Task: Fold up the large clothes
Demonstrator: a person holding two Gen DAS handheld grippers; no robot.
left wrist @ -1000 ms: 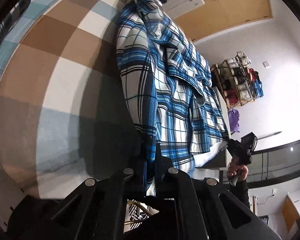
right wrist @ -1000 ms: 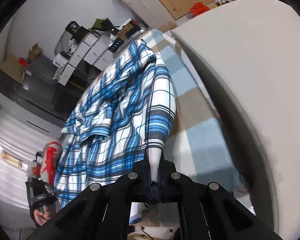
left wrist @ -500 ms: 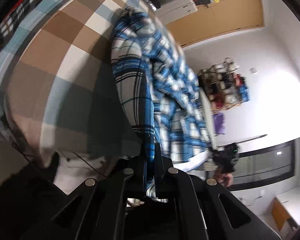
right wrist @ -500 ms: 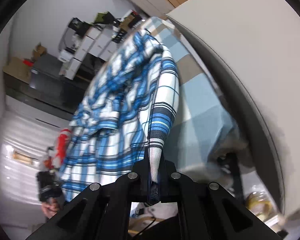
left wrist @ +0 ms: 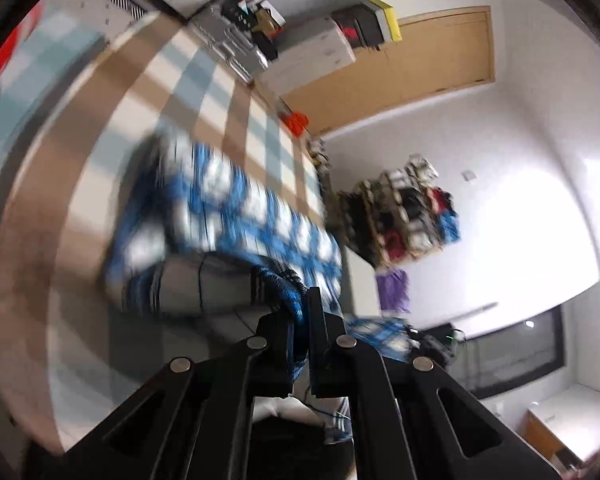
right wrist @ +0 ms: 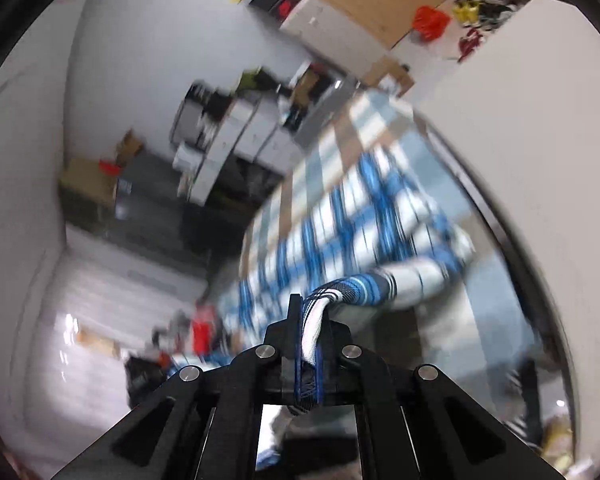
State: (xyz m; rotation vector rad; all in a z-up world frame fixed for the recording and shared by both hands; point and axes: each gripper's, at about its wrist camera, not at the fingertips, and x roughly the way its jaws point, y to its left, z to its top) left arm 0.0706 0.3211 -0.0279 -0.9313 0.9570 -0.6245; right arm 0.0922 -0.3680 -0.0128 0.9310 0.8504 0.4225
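A cluttered bedroom: drawer units [left wrist: 316,56] against the far wall, a wooden door [left wrist: 420,64], and a bed [left wrist: 112,128] under a tan-and-blue checked cover. The blue plaid shirt [left wrist: 236,216] lies across that cover, its near edge lifted. The left gripper [left wrist: 302,320] is clenched on one corner and the right gripper [right wrist: 310,320] on the other. If either pinched corner slips, I'd expect the fold to land crooked. The cloth is soft, rumpled and blurred.
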